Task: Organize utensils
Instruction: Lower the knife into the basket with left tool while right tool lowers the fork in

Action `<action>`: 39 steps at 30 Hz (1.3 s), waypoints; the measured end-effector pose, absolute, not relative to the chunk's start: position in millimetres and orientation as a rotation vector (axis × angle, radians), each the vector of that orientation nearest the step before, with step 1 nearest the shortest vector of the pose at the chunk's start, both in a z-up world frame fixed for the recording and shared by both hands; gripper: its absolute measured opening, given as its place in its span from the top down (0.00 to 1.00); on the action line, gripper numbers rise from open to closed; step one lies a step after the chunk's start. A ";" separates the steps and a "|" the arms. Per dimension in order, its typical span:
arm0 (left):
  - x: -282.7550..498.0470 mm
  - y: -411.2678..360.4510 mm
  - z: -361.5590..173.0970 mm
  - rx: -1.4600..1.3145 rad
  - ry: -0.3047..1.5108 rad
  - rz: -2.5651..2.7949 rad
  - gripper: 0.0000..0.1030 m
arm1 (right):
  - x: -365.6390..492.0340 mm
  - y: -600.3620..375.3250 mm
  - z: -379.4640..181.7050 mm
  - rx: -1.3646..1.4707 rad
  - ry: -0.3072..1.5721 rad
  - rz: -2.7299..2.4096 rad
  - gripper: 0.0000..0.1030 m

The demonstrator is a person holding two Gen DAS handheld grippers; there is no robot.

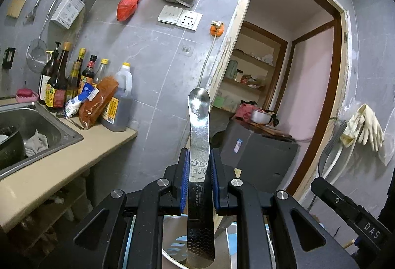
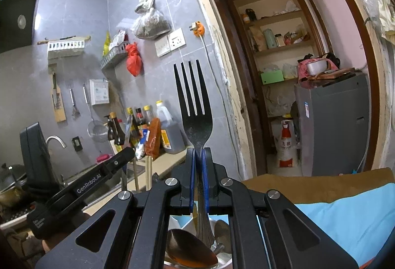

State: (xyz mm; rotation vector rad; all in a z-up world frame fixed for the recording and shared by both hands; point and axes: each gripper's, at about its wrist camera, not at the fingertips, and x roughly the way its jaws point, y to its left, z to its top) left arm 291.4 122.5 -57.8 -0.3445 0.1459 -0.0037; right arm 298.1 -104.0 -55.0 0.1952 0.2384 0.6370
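My left gripper (image 1: 199,165) is shut on a flat steel utensil (image 1: 199,135), holding it upright by the handle, its rounded end pointing up toward the wall. My right gripper (image 2: 199,157) is shut on a dark steel fork (image 2: 195,106), tines up. The left gripper's body (image 2: 81,185) shows at the left of the right wrist view with its steel utensil (image 2: 128,130) seen edge-on. Below the right gripper lie several spoons (image 2: 190,251) in a white container. The fork (image 1: 325,153) also shows in the left wrist view, at the right.
A steel sink (image 1: 29,130) sits in a beige counter (image 1: 61,162) at the left, with sauce bottles (image 1: 74,86) and an oil jug (image 1: 121,106) behind it. An open doorway (image 1: 291,86) leads to a grey cabinet (image 1: 259,157) and shelves. A blue cloth (image 2: 345,217) lies at lower right.
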 end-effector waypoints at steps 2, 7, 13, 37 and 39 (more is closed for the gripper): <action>291.7 121.0 -59.6 -0.337 0.146 0.002 0.87 | 298.9 -103.9 -56.8 0.197 0.244 0.634 0.96; 294.1 120.7 -63.5 -0.343 0.152 0.011 0.87 | 300.4 -105.1 -59.1 0.204 0.253 0.638 0.96; 294.6 122.5 -67.4 -0.373 0.161 0.002 0.87 | 301.1 -105.4 -63.0 0.213 0.258 0.643 0.96; 277.7 130.7 -82.6 -0.396 0.222 -0.069 0.86 | 296.7 -103.6 -62.6 0.200 0.286 0.681 0.85; 274.9 127.5 -80.7 -0.375 0.223 -0.078 0.86 | 295.2 -104.1 -62.5 0.204 0.288 0.681 0.83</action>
